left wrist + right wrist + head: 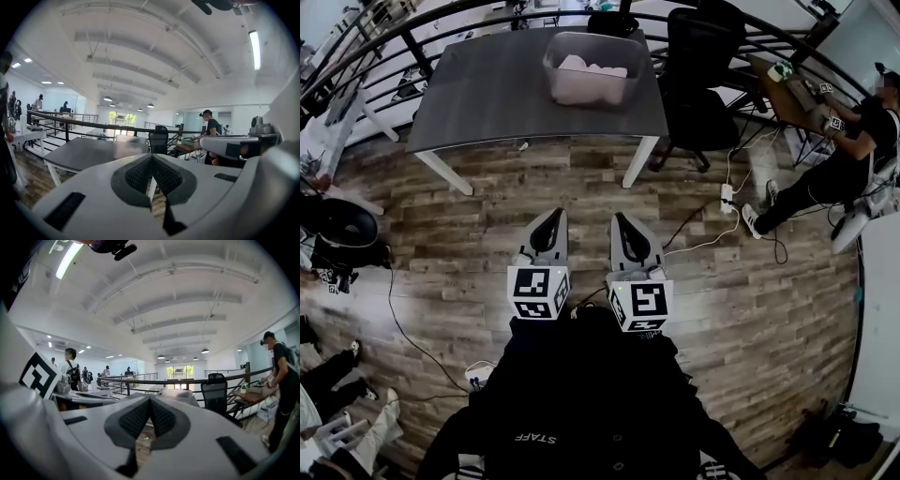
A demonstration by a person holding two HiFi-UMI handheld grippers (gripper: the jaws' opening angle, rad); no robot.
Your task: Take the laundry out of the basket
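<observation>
— Looking for the laundry [589,73]?
— Over there, piled in the basket [555,66] on the grey table [478,94]. Well apart from both grippers.
— And the left gripper [551,223] and the right gripper [623,227]?
— Clenched shut, both of them. Nothing inside. Side by side over the wood floor [487,206].
— So what could go wrong?
— Could bump the basket wall with shut jaws and shove it along the table. Need to open first.
— Anything else?
— Might trip on the white cable [703,244] on the way over. Might also pinch too little cloth and drop it.
</observation>
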